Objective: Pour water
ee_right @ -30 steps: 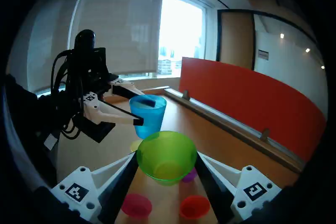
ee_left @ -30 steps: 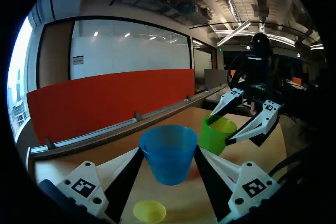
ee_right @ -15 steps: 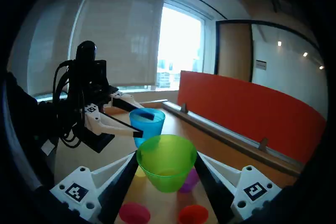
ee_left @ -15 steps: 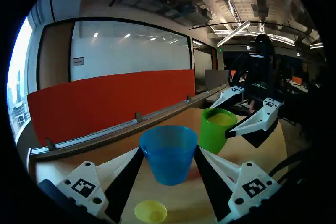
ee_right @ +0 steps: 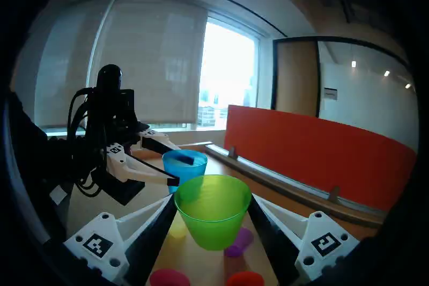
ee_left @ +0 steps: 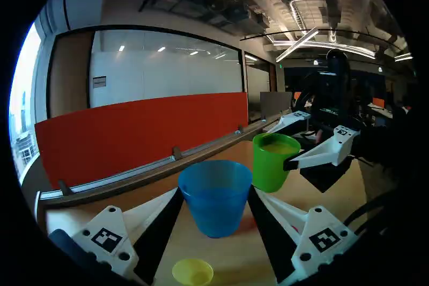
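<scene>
Above the wooden table (ee_left: pixel 343 189), gripping an upright blue cup (ee_left: pixel 215 203) with the left gripper (ee_left: pixel 215 192), pressing both fingers (ee_left: pixel 155 222) against opposite sides of the cup wall, spread to roughly the cup's width. Noting a darker band through the lower wall of the blue cup, possibly liquid; not confirming the level. Gripping an upright green cup (ee_right: pixel 213 224) with the right gripper (ee_right: pixel 213 205) in the same manner, bearing on both sides below the rim with its fingers (ee_right: pixel 281 222), spread to a medium opening. Not confirming any contents in the green cup.

Carrying both grippers roughly level and clear of the table, pointing toward one another. Sighting the right gripper, in the left gripper view, to the right of and beyond the blue cup; sighting the left gripper, in the right gripper view, to the left of and beyond the green cup. Holding the two cups near each other. Noting a dark sleeve (ee_left: pixel 386 149) behind the right gripper; hand too dark to make out.

Counting two grippers, two large cups (one blue, one green) and four small cups standing on the table beneath the right gripper: yellow cup (ee_right: pixel 177 227), purple cup (ee_right: pixel 238 242), pink cup (ee_right: pixel 169 278), red cup (ee_right: pixel 246 279). Recording a red partition (ee_left: pixel 145 136) running along the far edge of the table.
</scene>
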A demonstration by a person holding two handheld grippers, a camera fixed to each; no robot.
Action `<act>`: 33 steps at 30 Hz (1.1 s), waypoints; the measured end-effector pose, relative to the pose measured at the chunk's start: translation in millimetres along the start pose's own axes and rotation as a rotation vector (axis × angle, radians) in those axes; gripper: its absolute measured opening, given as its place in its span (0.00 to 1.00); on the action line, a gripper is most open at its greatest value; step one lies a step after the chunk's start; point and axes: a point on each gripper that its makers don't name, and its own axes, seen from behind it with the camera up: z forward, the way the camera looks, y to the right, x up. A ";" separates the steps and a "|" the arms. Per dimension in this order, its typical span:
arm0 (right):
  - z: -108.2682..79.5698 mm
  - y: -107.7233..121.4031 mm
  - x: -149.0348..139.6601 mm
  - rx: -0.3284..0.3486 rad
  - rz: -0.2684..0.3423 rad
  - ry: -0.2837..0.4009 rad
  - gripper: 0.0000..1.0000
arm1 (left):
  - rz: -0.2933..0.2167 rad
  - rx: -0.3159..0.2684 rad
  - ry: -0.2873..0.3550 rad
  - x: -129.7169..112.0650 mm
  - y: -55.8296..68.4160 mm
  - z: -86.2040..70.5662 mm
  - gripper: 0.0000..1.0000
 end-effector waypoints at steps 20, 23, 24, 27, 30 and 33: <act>-0.1 4.9 9.4 0.001 0.053 0.059 0.93 | -0.006 -0.002 0.026 6.0 0.4 -2.5 0.84; -1.3 4.6 8.7 0.003 0.058 0.060 0.93 | -0.004 -0.003 0.028 6.6 -0.1 -3.9 0.84; -1.5 4.3 8.6 0.004 0.059 0.060 0.93 | -0.003 -0.002 0.029 6.8 -0.4 -4.3 0.84; -1.6 3.0 8.3 0.007 0.060 0.060 0.93 | -0.002 0.000 0.032 7.3 -1.5 -4.8 0.85; -1.6 2.1 7.5 0.008 0.061 0.058 0.93 | 0.000 0.001 0.033 7.0 -2.5 -5.0 0.84; -1.8 2.0 6.3 0.009 0.061 0.057 0.93 | 0.009 0.003 0.033 6.8 -3.8 -5.7 0.85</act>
